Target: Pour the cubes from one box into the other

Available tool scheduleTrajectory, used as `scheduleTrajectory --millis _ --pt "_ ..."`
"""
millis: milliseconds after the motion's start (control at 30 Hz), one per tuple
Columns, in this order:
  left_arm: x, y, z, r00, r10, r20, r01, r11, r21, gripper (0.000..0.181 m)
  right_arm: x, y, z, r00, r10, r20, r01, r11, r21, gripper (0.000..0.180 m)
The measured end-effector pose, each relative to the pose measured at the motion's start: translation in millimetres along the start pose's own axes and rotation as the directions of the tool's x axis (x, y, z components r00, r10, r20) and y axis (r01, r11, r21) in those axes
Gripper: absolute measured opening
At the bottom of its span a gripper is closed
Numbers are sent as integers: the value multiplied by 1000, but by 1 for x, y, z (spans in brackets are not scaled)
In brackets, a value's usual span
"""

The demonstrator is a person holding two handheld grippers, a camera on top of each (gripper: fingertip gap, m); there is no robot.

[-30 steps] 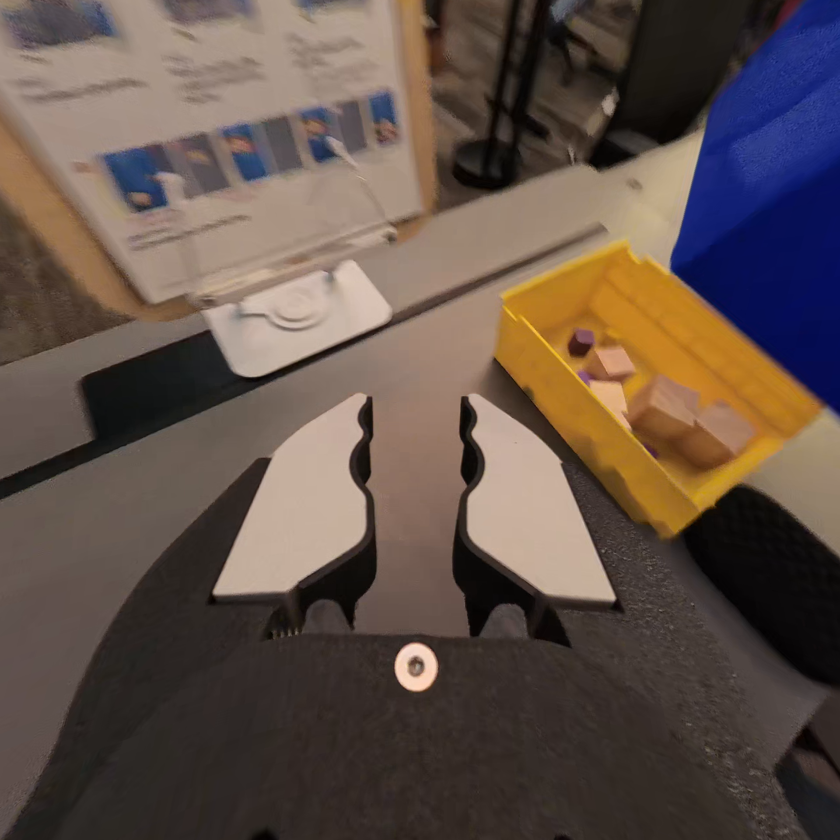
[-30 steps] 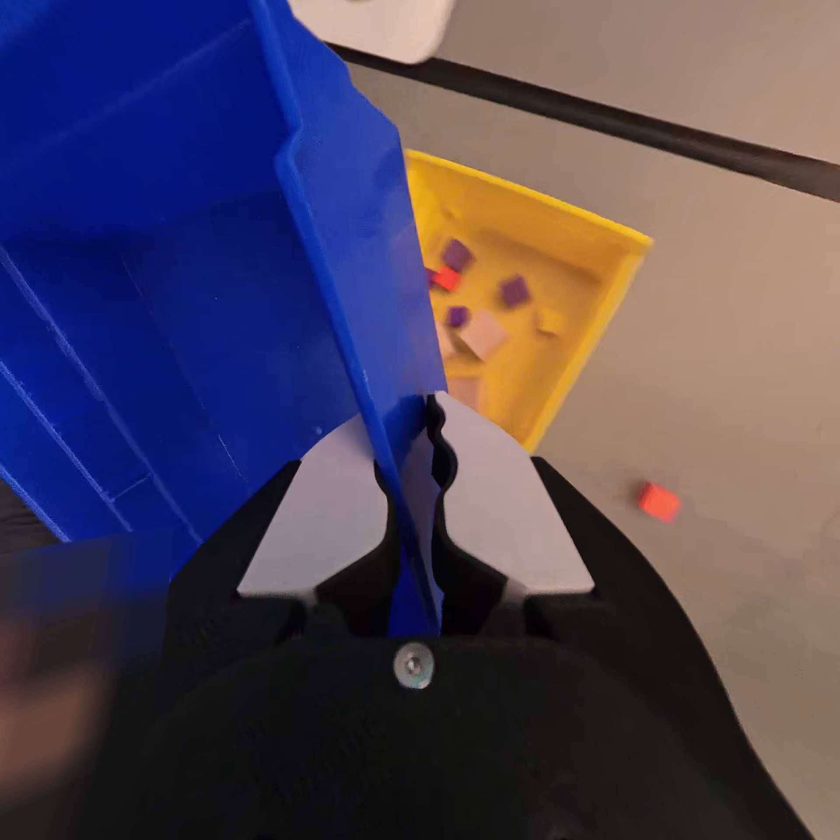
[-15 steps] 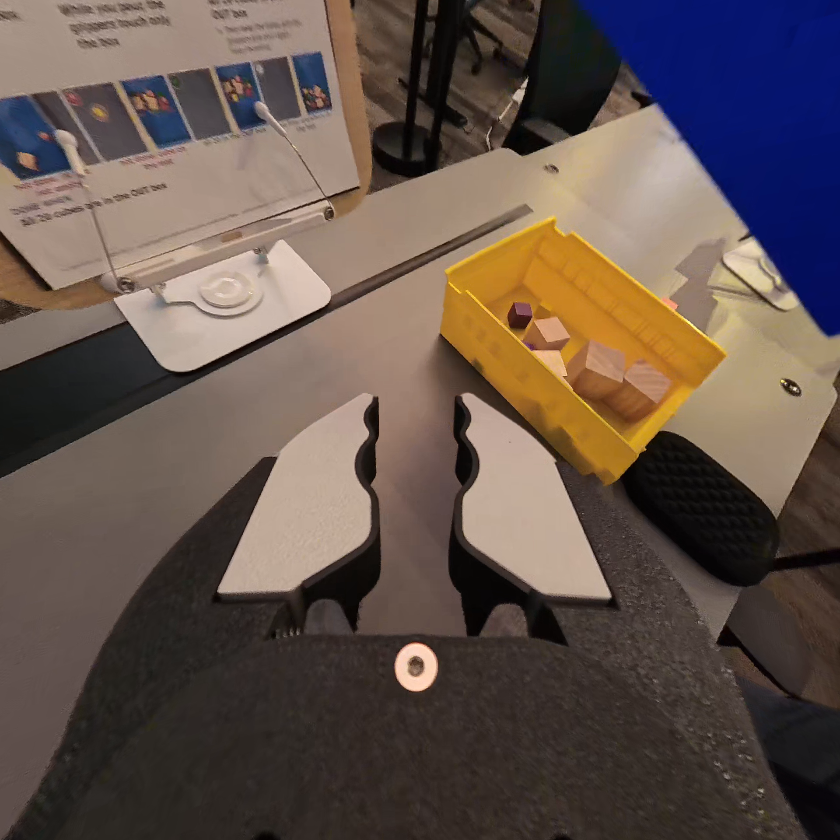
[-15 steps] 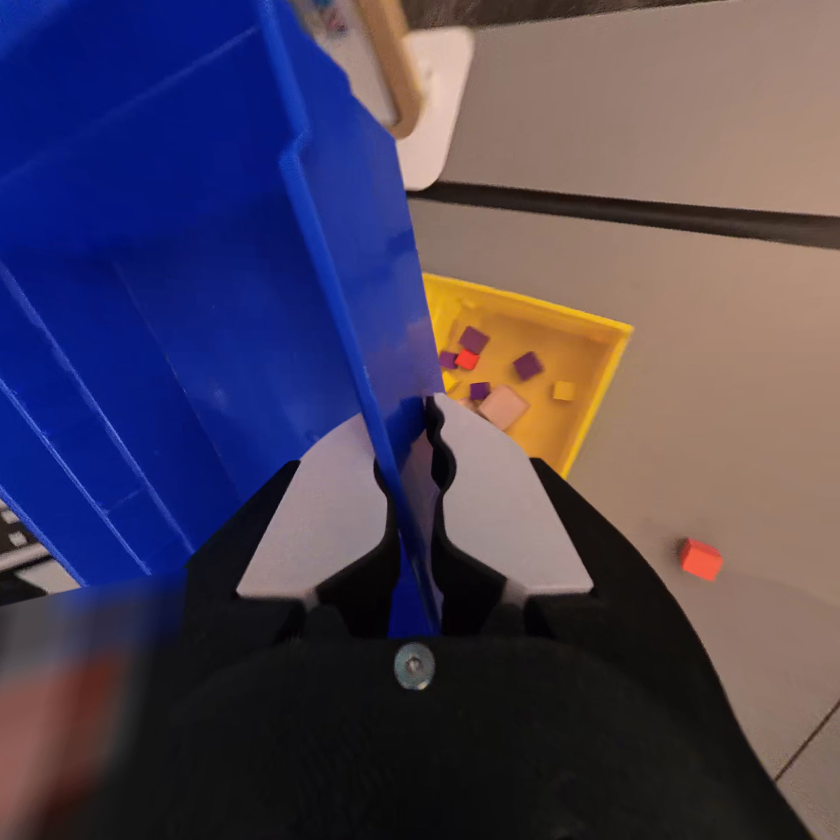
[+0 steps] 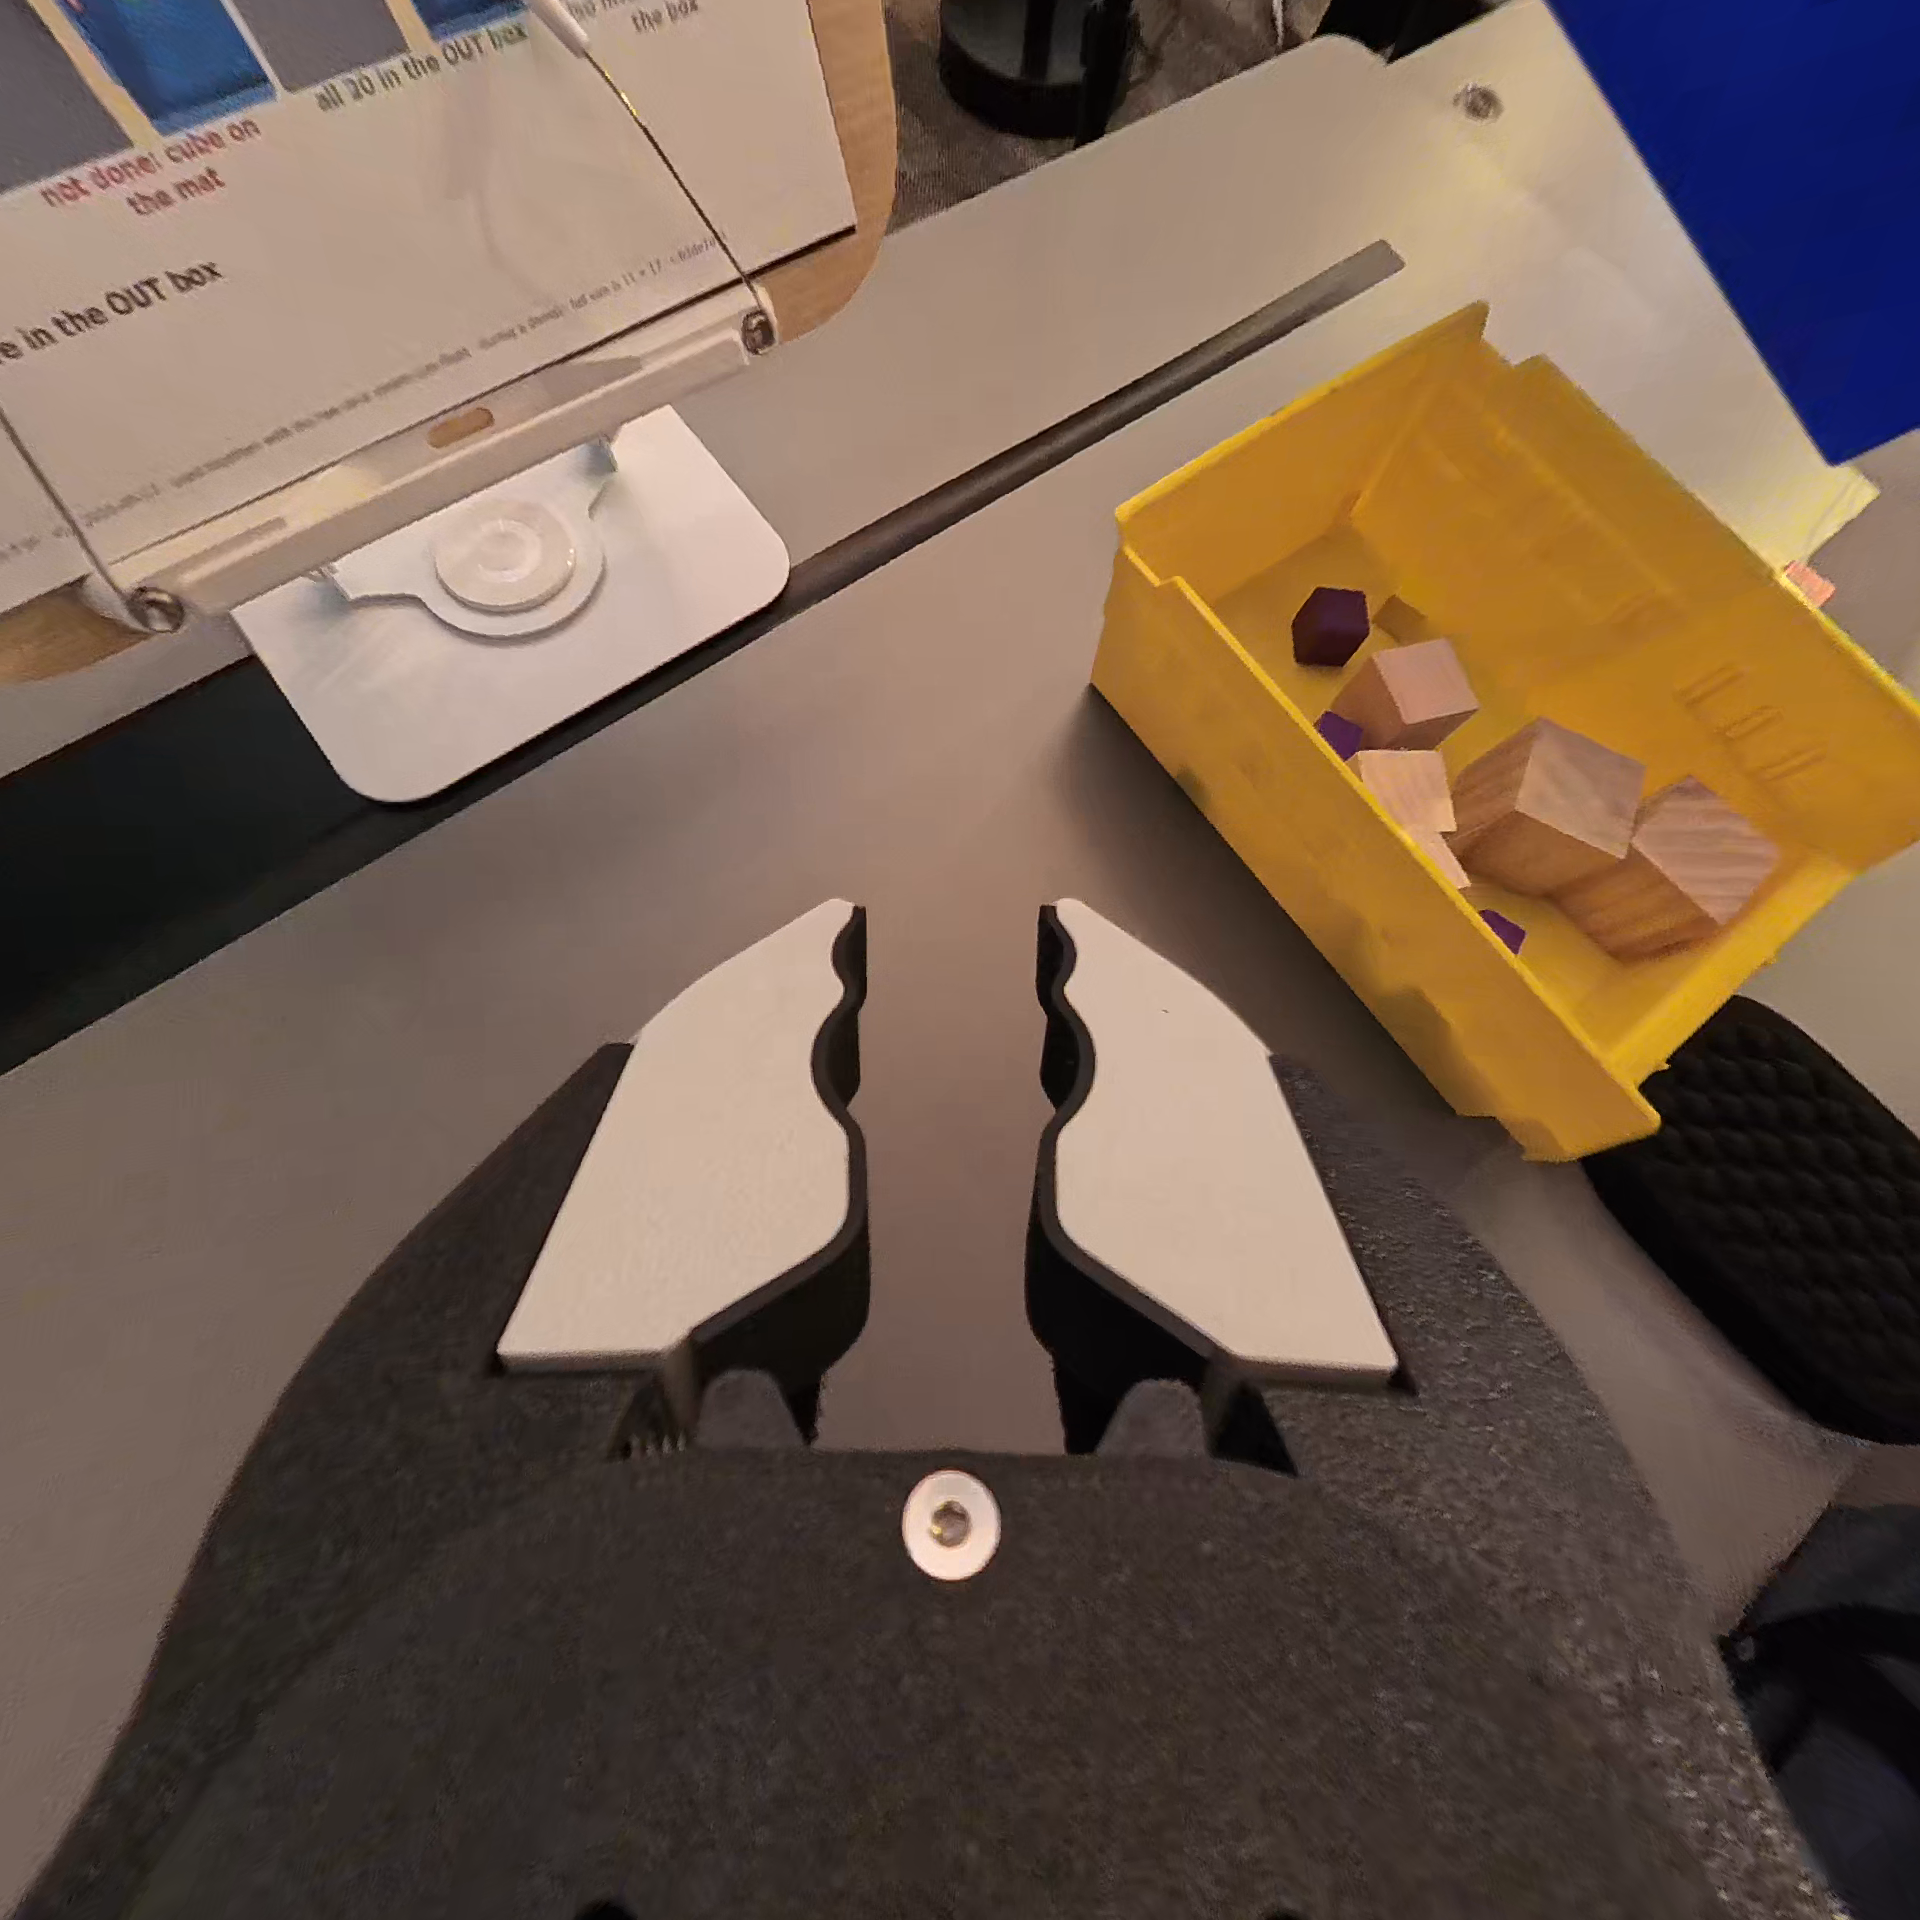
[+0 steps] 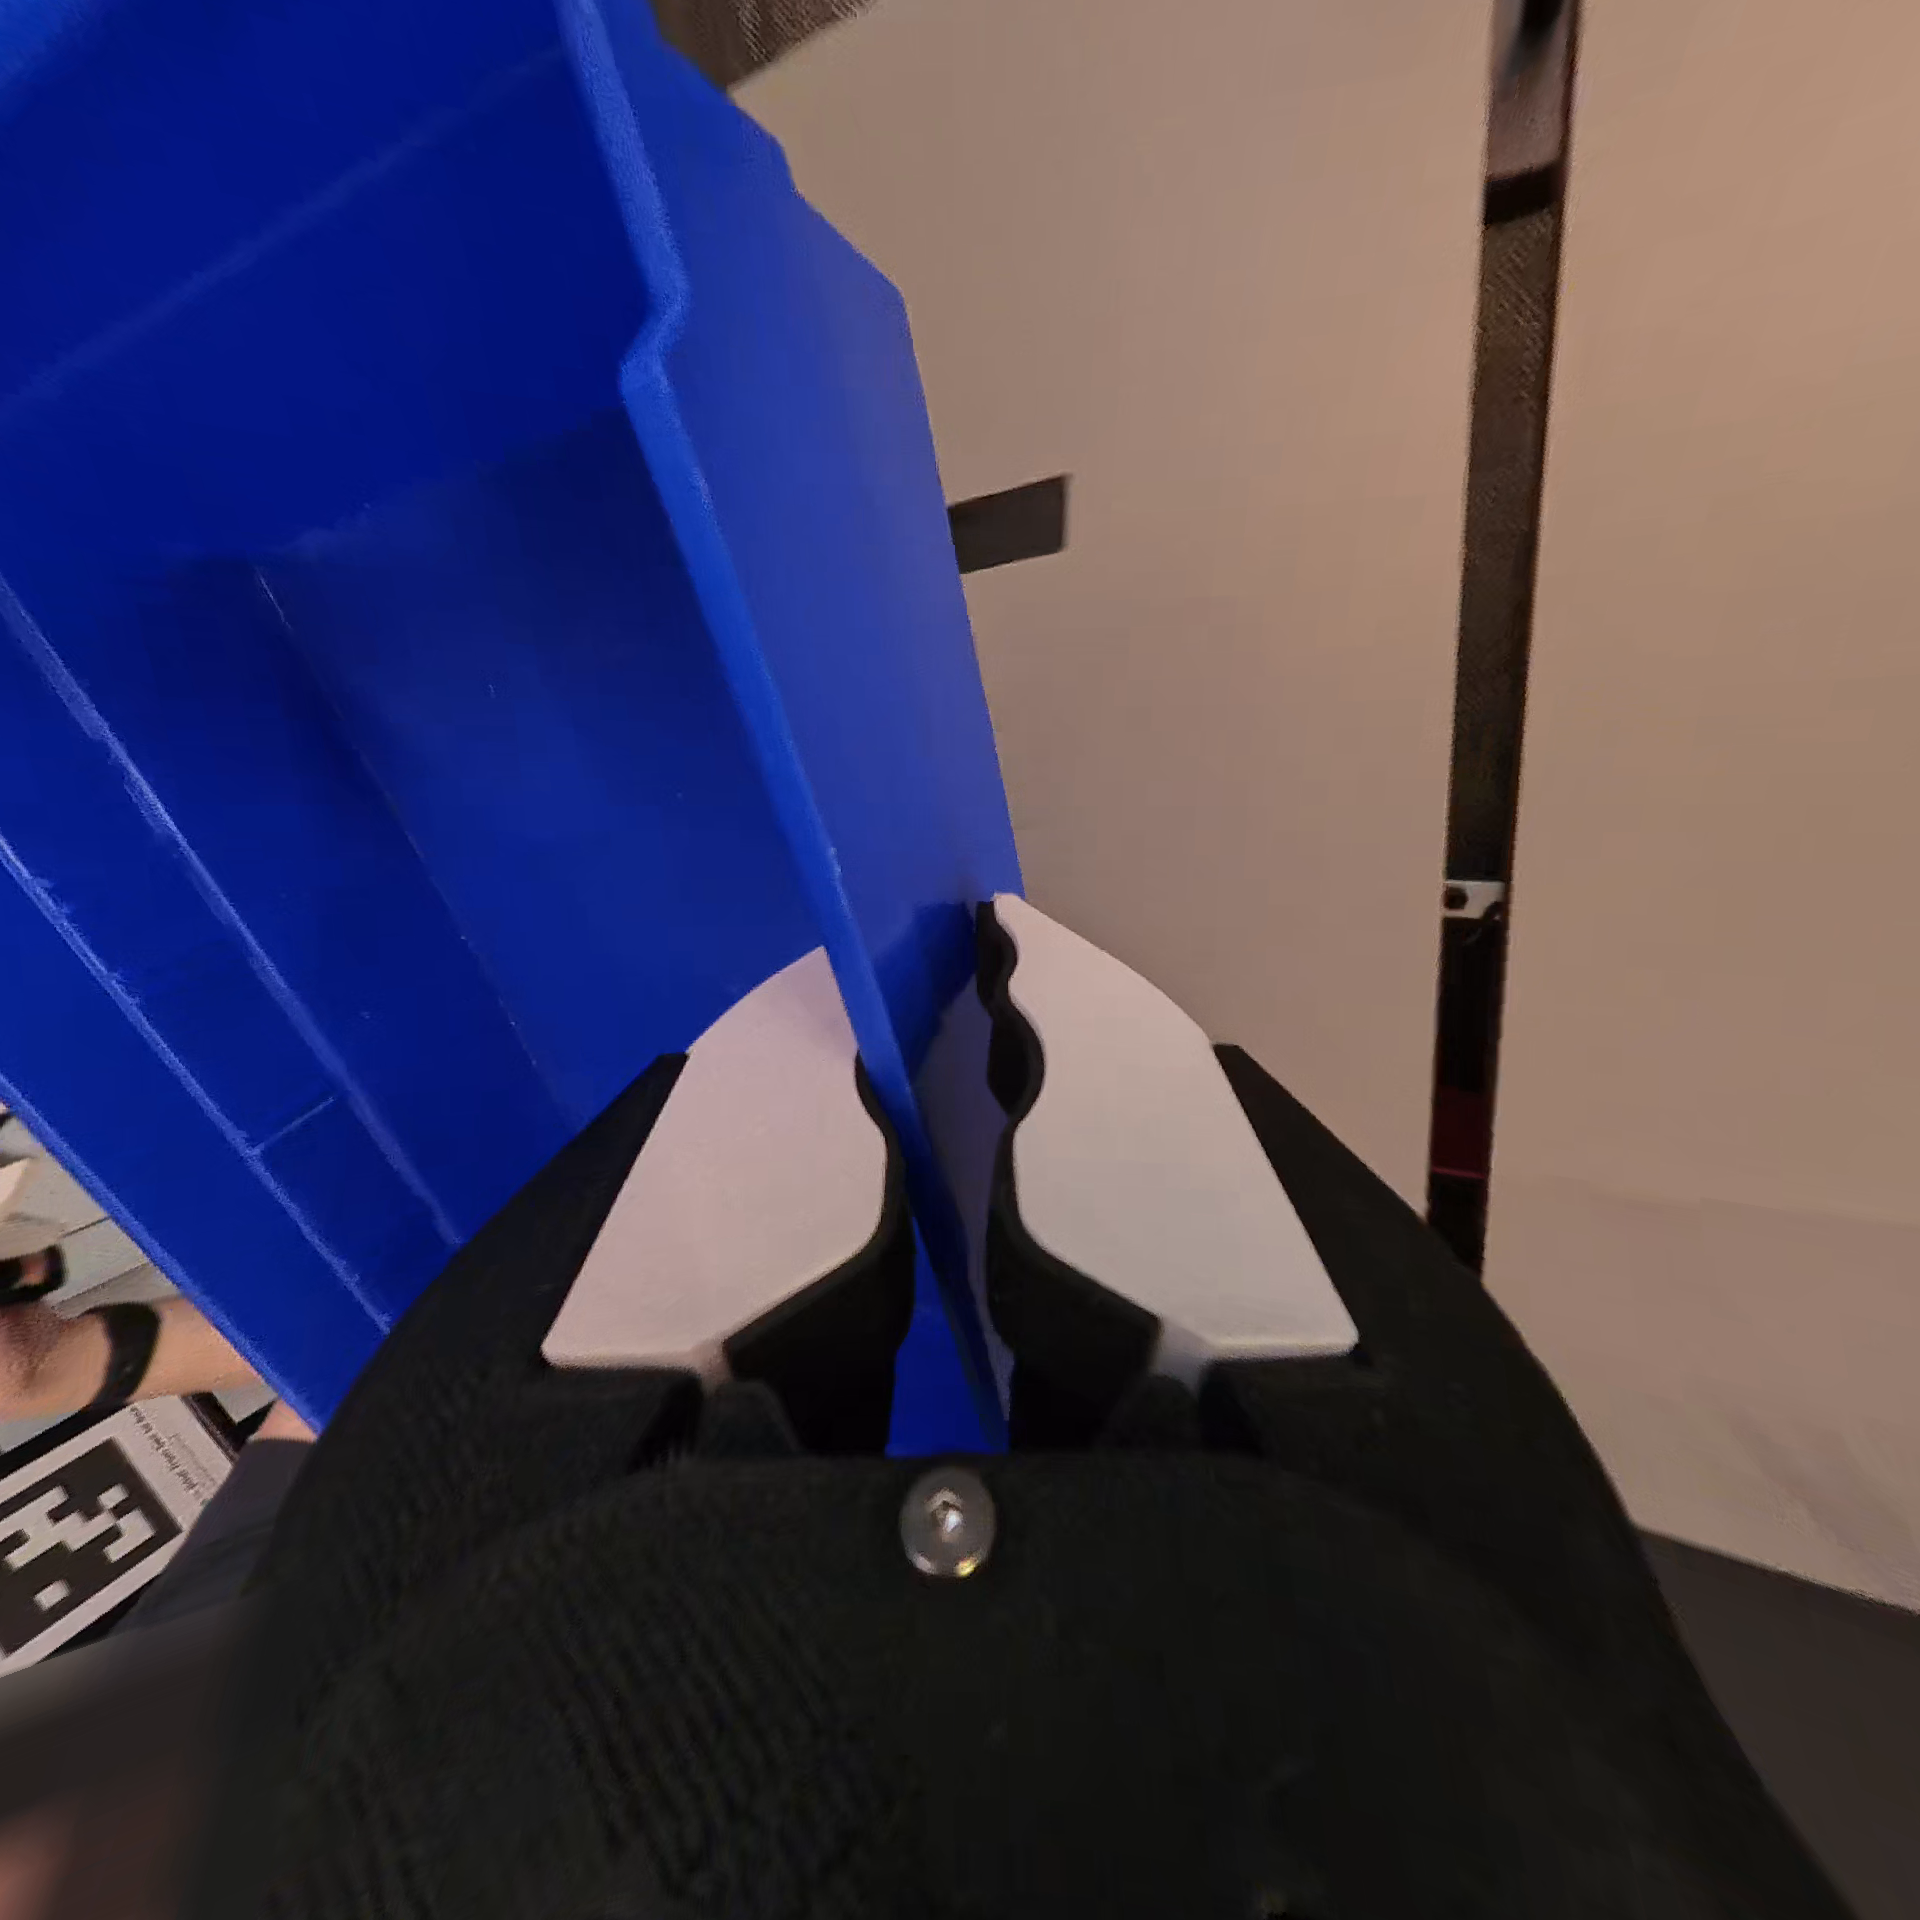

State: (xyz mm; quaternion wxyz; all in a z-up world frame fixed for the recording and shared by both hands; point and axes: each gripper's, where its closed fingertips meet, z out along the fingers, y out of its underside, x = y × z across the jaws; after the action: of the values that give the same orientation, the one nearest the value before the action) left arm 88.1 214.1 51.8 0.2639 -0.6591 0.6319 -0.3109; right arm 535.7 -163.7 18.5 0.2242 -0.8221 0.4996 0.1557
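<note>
A yellow box (image 5: 1226,717) sits on the grey table at the right of the left wrist view. It holds several wooden cubes (image 5: 1548,805) and small purple cubes (image 5: 1330,623). My left gripper (image 5: 948,920) is open and empty, low over the table to the left of the yellow box. My right gripper (image 6: 914,925) is shut on the side wall of a blue box (image 6: 436,644) and holds it up; its inside looks empty. The blue box also shows at the top right of the left wrist view (image 5: 1766,208), above the yellow box.
A white stand (image 5: 509,613) with an instruction sheet (image 5: 395,239) stands at the back left. A black textured pad (image 5: 1787,1226) lies by the yellow box's near end. A dark groove (image 5: 1091,416) crosses the table. The right wrist view faces pale panels and a black post (image 6: 1496,623).
My right gripper has swung up with the blue box; the yellow box and the stray red cube have left its view. My left gripper has moved closer to the stand and stayed open.
</note>
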Motion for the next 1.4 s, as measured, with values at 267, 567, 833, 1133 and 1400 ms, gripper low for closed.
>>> scheduleTrajectory --millis 267,567,833,1133,1400 --pt "16 2 36 997 71 26 -69 995 -79 31 71 0 79 997 -17 -79 10 996 -85 8" --pt "20 4 48 997 80 15 -79 992 -102 31 91 0 108 987 -72 -143 56 992 -116 10" --pt "23 -4 35 997 72 -29 -73 996 -48 31 20 -1 -17 815 -288 -502 544 678 494 10" --pt "42 -10 12 991 99 -95 -98 995 22 31 31 200 55 858 -327 -396 495 733 467 45" --pt "63 -7 -9 980 144 -140 -135 988 68 31 45 234 98 836 -334 -434 484 822 300 45"
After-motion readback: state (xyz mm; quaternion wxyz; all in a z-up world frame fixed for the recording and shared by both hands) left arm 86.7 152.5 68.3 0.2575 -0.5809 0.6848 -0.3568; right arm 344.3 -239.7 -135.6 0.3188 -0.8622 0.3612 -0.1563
